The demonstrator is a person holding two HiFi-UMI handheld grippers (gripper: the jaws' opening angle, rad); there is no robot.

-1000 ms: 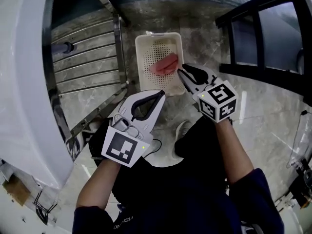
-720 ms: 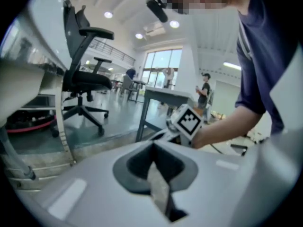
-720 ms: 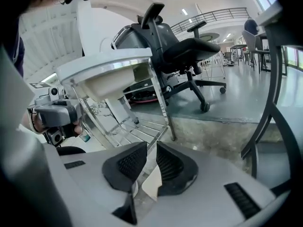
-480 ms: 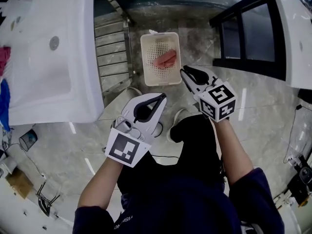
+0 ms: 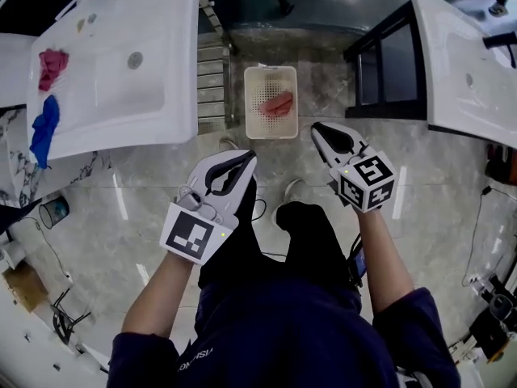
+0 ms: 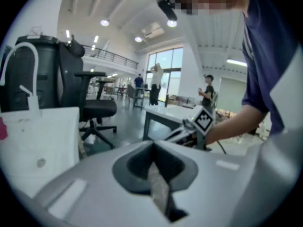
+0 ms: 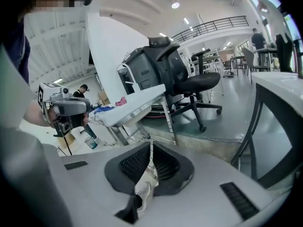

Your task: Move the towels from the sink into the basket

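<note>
Bright, even indoor light
Light is cast by ceiling lamps (image 6: 171, 23); the floor (image 5: 89, 241) is streaked with glare; edges are curved.

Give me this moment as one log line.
basket: pink towel inside | sink: red towel, blue towel at left side | left gripper: shut, empty | right gripper: jaws just closing, now shut, empty
</note>
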